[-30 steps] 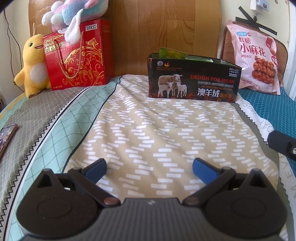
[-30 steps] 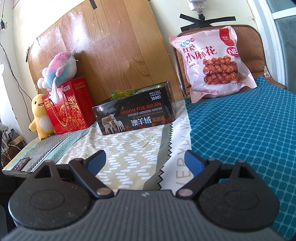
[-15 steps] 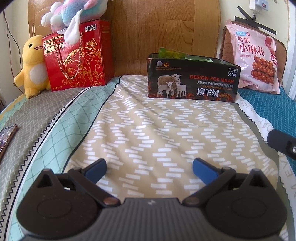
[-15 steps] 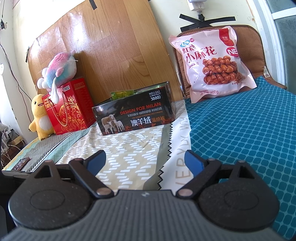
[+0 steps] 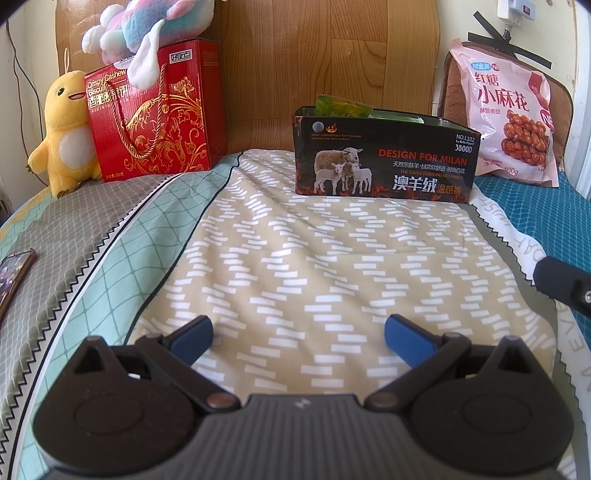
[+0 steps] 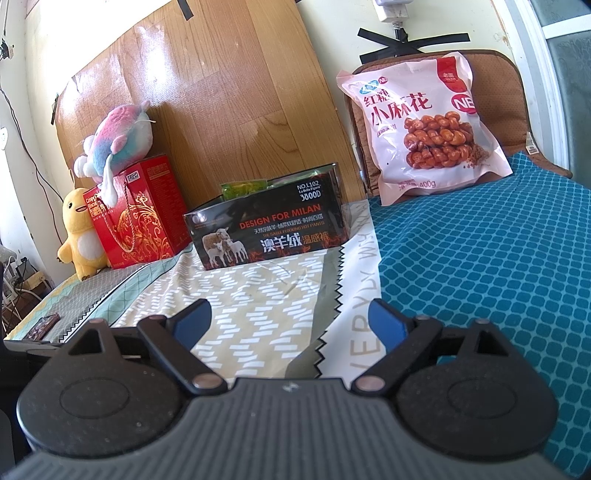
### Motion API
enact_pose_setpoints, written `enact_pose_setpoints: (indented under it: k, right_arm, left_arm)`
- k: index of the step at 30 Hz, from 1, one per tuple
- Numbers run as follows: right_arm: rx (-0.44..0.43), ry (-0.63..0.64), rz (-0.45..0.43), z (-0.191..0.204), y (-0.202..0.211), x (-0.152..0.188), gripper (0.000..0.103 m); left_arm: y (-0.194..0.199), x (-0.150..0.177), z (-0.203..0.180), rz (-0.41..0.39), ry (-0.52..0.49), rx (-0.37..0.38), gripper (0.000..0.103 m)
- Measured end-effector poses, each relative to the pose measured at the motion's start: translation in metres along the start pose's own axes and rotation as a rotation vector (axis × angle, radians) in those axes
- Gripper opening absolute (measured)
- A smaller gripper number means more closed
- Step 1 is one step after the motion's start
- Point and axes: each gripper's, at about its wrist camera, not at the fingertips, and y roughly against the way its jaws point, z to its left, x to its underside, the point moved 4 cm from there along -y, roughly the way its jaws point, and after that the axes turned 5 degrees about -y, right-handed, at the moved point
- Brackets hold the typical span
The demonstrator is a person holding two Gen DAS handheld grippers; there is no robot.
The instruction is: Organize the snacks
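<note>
Both grippers sit low at the bottom of their frames, empty, over the patterned bedspread [image 5: 295, 258]. The left gripper [image 5: 298, 334] has its blue-tipped jaws spread wide apart with nothing between them. The right gripper [image 6: 291, 319] is the same: jaws wide, gripping nothing.

Straight up from the left jaws, at upper centre of that frame, stands the black sheep-printed box [image 5: 384, 158], well clear of the fingertips. Green packets [image 5: 341, 106] poke above its rim; what they are, the view won't quite tell.

In the right wrist view the box [image 6: 267, 225] sits above and slightly left of the jaws. The pink snack bag [image 6: 424, 125] leans upright at upper right against a brown cushion [image 6: 506, 96], well apart from the jaws.

At upper left, a red biscuit box [image 5: 155, 110] carries a pastel plush [image 5: 147, 26], with a yellow duck plush [image 5: 62, 129] beside it.
</note>
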Motion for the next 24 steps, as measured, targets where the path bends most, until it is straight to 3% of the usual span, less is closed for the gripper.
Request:
enact_pose_setpoints:
  k: [24]
  right_arm:
    - [0.001,0.0,0.001,0.0006,0.0004,0.0004,0.094]
  left_arm:
    - [0.0007,-0.0017,-0.0022,-0.013,-0.029,0.002,0.103]
